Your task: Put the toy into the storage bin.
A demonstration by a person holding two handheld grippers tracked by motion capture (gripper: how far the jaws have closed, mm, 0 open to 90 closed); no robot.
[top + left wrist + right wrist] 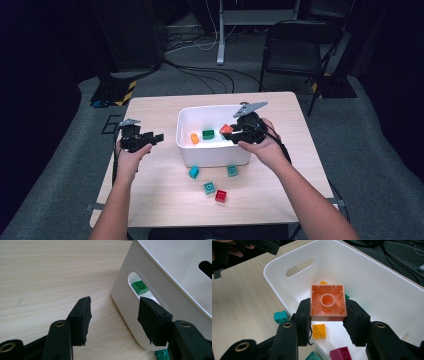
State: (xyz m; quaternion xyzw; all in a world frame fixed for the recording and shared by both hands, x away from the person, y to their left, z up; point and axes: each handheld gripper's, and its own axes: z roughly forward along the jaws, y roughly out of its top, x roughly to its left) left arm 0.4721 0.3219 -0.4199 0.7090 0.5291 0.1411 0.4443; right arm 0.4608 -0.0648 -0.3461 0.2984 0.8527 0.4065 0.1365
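My right gripper (233, 131) hangs over the right end of the white bin (186, 150), shut on an orange brick (226, 129). In the right gripper view the brick (327, 302) shows its hollow underside between the two pads of that gripper (327, 316), above the inside of the bin (372, 287). My left gripper (151, 138) stands open just left of the bin, close to the tabletop. Its jaws (113, 312) are empty and point at the bin wall (130, 312) by the handle slot. A green brick (140, 287) shows through the slot.
Inside the bin lie an orange brick (194, 138) and a green brick (208, 134). In front of the bin the table holds three teal bricks (194, 172) (232, 170) (209, 188) and a red brick (220, 195). A black chair (295, 50) stands beyond the table.
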